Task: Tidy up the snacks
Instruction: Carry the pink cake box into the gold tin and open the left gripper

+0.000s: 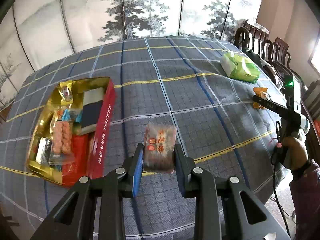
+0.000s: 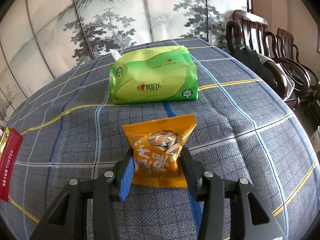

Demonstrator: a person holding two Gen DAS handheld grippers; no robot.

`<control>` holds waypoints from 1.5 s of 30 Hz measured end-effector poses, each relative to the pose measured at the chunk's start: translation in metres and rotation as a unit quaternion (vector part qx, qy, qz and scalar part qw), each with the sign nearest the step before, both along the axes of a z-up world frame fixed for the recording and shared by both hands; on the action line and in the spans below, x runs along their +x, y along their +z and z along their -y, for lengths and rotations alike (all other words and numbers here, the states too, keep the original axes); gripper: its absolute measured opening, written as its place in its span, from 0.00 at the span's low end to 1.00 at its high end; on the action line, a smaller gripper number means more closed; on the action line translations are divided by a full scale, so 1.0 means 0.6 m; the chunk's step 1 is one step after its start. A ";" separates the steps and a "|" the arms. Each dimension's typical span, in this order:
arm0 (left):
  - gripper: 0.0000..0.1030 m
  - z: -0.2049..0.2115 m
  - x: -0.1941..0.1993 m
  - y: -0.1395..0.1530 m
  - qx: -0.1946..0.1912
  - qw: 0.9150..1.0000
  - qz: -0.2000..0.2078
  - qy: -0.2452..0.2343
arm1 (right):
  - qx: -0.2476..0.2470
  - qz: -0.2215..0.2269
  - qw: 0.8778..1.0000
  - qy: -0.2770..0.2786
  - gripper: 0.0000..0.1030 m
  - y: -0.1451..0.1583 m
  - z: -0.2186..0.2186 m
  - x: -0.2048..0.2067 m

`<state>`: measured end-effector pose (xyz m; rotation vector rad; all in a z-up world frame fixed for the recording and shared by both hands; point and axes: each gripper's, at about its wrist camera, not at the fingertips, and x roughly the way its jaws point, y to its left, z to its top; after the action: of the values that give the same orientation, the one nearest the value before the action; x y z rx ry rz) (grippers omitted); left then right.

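My left gripper [image 1: 159, 150] is shut on a clear snack packet with red print [image 1: 160, 138], held above the checked tablecloth. To its left lies a red toffee box [image 1: 102, 132] with a gold lining, holding several wrapped snacks. In the right wrist view my right gripper [image 2: 158, 154] is shut on the lower half of an orange packet of seeds [image 2: 160, 136], both pads pressing its sides. From the left wrist view that same gripper [image 1: 258, 99] shows at the far right, held by a hand, with the orange packet [image 1: 259, 92] at its tips.
A green tissue pack [image 2: 152, 76] lies on the table behind the orange packet, also seen as the tissue pack [image 1: 240, 68] at the back right. Dark wooden chairs [image 2: 260, 40] line the table's right side. A painted folding screen stands behind. The red box's end [image 2: 10, 166] shows at the left.
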<state>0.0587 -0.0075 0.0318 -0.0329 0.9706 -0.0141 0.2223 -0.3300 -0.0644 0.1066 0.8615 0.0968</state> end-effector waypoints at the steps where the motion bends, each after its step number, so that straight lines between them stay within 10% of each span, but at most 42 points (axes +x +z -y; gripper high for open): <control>1: 0.25 0.000 -0.002 0.003 0.002 1.000 0.002 0.001 | 0.000 0.000 1.000 0.000 0.45 0.000 0.000 0.000; 13: 0.22 -0.020 -0.008 0.013 -0.027 1.000 -0.004 -0.008 | 0.000 0.000 1.000 0.000 0.45 0.000 0.000 0.000; 18: 0.63 0.006 -0.009 0.000 0.012 1.000 -0.006 -0.026 | 0.001 0.000 1.000 0.000 0.45 0.000 0.000 0.000; 33: 0.61 0.011 0.035 -0.098 0.032 0.996 -0.084 -0.004 | 0.018 0.002 1.000 0.003 0.46 0.000 0.009 -0.002; 37: 0.31 -0.007 0.047 -0.130 -0.005 0.993 -0.120 -0.004 | 0.024 0.002 1.000 0.003 0.46 0.000 0.012 -0.003; 45: 0.25 -0.008 0.031 -0.128 -0.015 0.995 -0.101 -0.012 | 0.025 0.002 1.000 0.003 0.46 0.000 0.012 -0.003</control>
<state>0.0774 -0.0027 -0.0450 -0.0507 1.1727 -0.0479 0.2207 -0.3375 -0.0644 0.1512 0.8552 0.1244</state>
